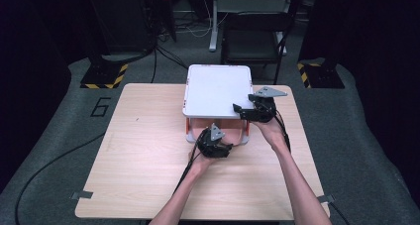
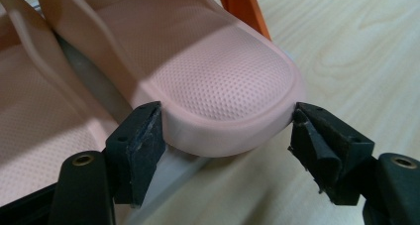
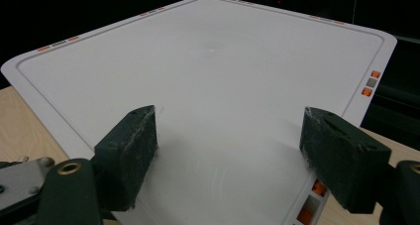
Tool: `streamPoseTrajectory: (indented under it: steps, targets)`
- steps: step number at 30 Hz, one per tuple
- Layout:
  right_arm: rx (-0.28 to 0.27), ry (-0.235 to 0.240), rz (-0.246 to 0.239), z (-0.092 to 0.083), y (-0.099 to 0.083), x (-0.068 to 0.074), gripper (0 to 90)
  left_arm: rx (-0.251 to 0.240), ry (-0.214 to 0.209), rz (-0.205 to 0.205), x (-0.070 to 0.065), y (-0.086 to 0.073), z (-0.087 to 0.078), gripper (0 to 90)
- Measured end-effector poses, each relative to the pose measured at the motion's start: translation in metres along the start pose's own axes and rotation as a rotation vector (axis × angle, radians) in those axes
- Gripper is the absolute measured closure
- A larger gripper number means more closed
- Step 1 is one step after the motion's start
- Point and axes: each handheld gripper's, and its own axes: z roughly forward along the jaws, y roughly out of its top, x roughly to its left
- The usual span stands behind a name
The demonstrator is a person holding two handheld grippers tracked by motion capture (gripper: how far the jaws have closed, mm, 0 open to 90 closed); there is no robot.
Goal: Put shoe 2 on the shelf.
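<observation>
Nearest the person, the left gripper [image 1: 224, 148] has its jaws spread around the rounded end of a pink slipper [image 2: 208, 81], both pads touching or nearly touching its sides but not yet squeezing. The slipper lies on the lower shelf under the white rack top [image 1: 215, 88], poking out at its 6 o'clock edge beside an orange leg [image 2: 245, 9]. The soft rim could squirt out if the jaws close off-centre (the second slipper crowds in alongside). Farther off, at the top's 4 o'clock corner, the right gripper [image 1: 242, 108] hovers released; pressing down could tip the rack.
</observation>
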Motion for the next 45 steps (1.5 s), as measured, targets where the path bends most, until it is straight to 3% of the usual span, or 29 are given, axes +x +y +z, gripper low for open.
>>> streamPoseTrajectory:
  steps: [2,3,5,6,7,8,12,13,14,15,17,20,22,27,29,30,32,35,37,40,43,44,45]
  targets:
    - [0.001,0.001,-0.001,0.0,0.0,0.0,22.2,0.002,0.001,-0.015,0.0,0.002,0.003,28.7]
    - [-0.001,0.0,0.001,0.0,0.0,0.0,22.2,0.01,0.011,0.001,0.001,0.004,0.004,28.7]
    - [0.0,0.002,0.0,0.0,0.0,0.0,22.2,0.007,0.015,-0.021,0.001,0.006,0.006,28.7]
    - [0.001,0.002,0.0,0.0,0.0,0.0,22.2,0.007,0.024,0.006,0.004,0.007,0.006,28.9]
    - [0.0,0.002,-0.001,0.0,0.0,0.0,22.2,0.009,0.012,-0.007,0.004,0.006,0.007,28.8]
    - [0.001,0.003,-0.001,0.0,0.0,0.0,22.2,0.014,0.02,0.012,0.005,0.007,0.007,28.6]
    - [-0.003,0.001,-0.002,0.0,0.0,0.0,22.2,0.009,0.025,0.009,0.004,0.007,0.007,28.4]
    - [-0.001,0.001,0.002,0.0,-0.001,0.001,22.3,0.011,0.01,-0.011,0.002,0.008,0.006,28.5]
    - [-0.001,0.002,0.002,0.0,-0.001,0.0,22.2,0.002,0.012,0.013,0.004,0.009,0.003,28.5]
    - [0.0,0.002,0.002,-0.001,-0.001,0.0,22.2,-0.025,0.006,-0.021,0.003,0.008,0.001,28.5]
    - [-0.002,0.003,0.002,-0.001,-0.001,0.0,22.2,-0.04,-0.005,-0.02,0.006,0.009,-0.009,28.4]
    - [-0.003,0.003,0.001,0.0,-0.001,0.0,22.2,-0.092,-0.027,-0.032,0.013,0.006,-0.032,28.0]
    - [-0.005,0.001,0.001,0.0,-0.001,0.001,22.3,-0.15,-0.056,-0.082,0.017,0.001,-0.048,26.0]
    - [-0.009,-0.001,0.002,0.0,-0.001,0.001,22.2,-0.205,-0.077,-0.04,0.031,-0.011,-0.098,19.6]
    - [-0.007,-0.005,0.002,0.0,-0.001,0.001,22.2,-0.233,-0.06,-0.028,0.039,-0.02,-0.117,16.7]
    - [-0.006,-0.003,-0.001,0.0,-0.001,0.001,22.2,-0.229,-0.062,-0.032,0.043,-0.023,-0.125,16.1]
    - [-0.01,-0.004,-0.002,0.0,-0.001,0.001,22.2,-0.266,-0.048,-0.049,0.051,-0.034,-0.143,15.4]
    - [-0.012,-0.007,0.008,0.0,-0.002,0.003,21.7,-0.302,-0.004,-0.065,0.064,-0.049,-0.165,15.2]
    - [-0.028,-0.009,0.002,0.0,-0.004,0.003,21.7,-0.321,0.029,-0.037,0.069,-0.059,-0.179,15.1]
    - [-0.044,-0.007,0.001,-0.002,-0.006,0.004,21.3,-0.336,0.066,-0.049,0.076,-0.078,-0.197,15.1]
    - [-0.064,-0.032,-0.004,-0.008,-0.008,0.004,20.7,-0.349,0.111,-0.09,0.087,-0.102,-0.211,15.2]
    - [-0.087,-0.039,0.003,-0.012,-0.009,0.004,20.7,-0.338,0.121,-0.116,0.092,-0.107,-0.214,15.2]
    - [-0.119,-0.045,0.007,-0.019,-0.011,0.004,20.7,-0.338,0.121,-0.116,0.092,-0.107,-0.214,15.2]
